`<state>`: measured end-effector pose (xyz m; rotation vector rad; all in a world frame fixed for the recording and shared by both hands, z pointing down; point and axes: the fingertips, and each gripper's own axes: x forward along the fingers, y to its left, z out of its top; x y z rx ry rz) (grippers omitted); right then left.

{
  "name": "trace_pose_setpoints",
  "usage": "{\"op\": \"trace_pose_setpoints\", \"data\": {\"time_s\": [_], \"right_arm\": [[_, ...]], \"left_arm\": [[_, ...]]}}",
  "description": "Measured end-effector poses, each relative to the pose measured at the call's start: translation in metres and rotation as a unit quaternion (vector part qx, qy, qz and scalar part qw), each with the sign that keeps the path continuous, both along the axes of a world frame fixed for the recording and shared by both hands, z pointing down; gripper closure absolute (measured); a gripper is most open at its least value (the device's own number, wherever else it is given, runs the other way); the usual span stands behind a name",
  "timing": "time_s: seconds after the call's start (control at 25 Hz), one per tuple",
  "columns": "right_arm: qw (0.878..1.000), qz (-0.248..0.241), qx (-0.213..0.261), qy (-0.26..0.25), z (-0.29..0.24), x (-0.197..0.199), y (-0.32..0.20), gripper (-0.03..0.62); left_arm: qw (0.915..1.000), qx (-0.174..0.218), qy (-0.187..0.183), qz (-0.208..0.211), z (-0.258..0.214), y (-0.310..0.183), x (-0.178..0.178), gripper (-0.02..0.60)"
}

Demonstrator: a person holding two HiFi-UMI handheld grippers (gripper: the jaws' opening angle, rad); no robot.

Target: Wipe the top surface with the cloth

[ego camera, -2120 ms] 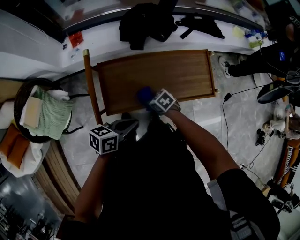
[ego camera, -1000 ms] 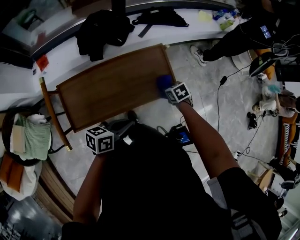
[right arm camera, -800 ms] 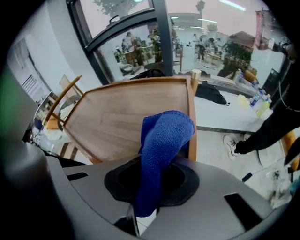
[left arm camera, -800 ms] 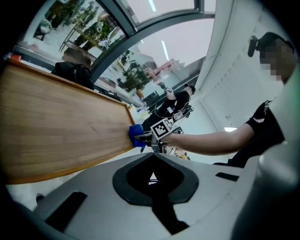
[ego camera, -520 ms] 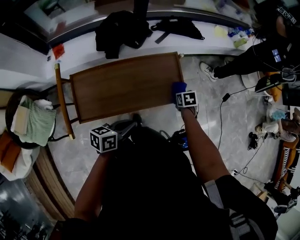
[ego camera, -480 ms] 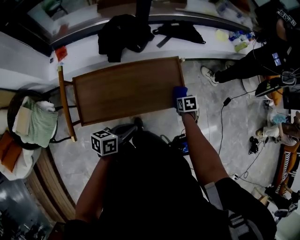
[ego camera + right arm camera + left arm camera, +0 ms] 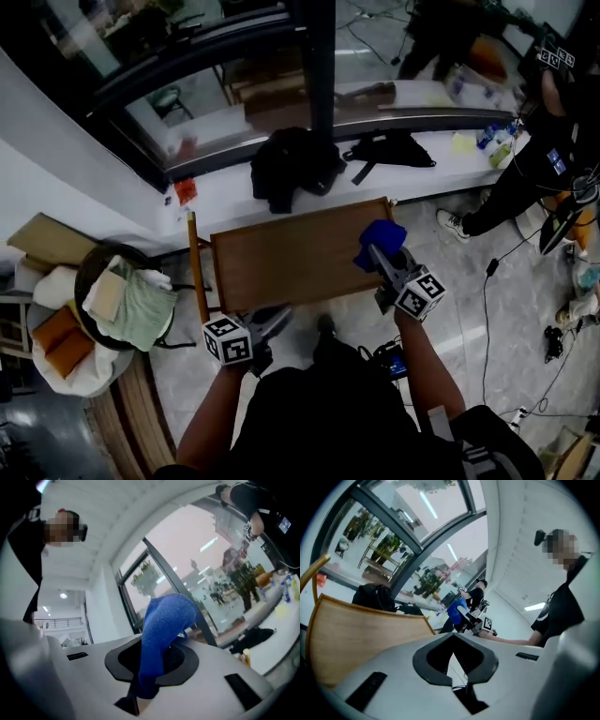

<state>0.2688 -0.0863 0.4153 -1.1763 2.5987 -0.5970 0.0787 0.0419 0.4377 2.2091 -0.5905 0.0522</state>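
We see the right gripper (image 7: pixel 375 255) with its jaws pinched tight on the blue cloth (image 7: pixel 382 234), a nubbly microfibre piece. It bunches into a soft rounded hump above the grey jaw housing and hangs out below in a narrow tail (the right gripper view shows the weave plainly). The cloth is over the right end of the wooden top (image 7: pixel 281 258), a smooth brown rectangle with a thin raised rim, and it looks lifted off the wood. The left gripper (image 7: pixel 274 322) is at the near edge of the top with its jaws drawn together and nothing between them. Behind it, a crumpled black jacket (image 7: pixel 291 169) lies on the white ledge (image 7: pixel 225 192).
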Motion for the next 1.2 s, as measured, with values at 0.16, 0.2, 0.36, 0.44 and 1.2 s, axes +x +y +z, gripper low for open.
{"op": "trace_pose_setpoints", "data": {"time_s": [0.16,0.2,0.36,0.44,1.2], "right_arm": [[0.986,-0.031,0.150,-0.066,-0.126,-0.027,0.022,0.525],[0.980,-0.050,0.173,-0.087,-0.154,-0.034,0.034,0.525],[0.957,-0.125,0.206,-0.160,-0.230,-0.062,0.102,0.525],[0.951,-0.157,0.216,-0.155,-0.246,-0.080,0.148,0.525],[0.935,-0.285,0.191,-0.087,-0.223,-0.141,0.381,0.524]], "left_arm": [[0.9915,0.111,0.067,0.010,-0.075,-0.003,-0.010,0.572],[0.9868,0.138,0.084,0.012,-0.095,0.000,-0.013,0.572],[0.9680,0.233,0.093,0.015,-0.165,0.047,-0.022,0.572],[0.9561,0.282,0.078,0.012,-0.193,0.084,-0.027,0.572],[0.9173,0.375,0.106,-0.081,-0.263,0.273,-0.058,0.572]]}}
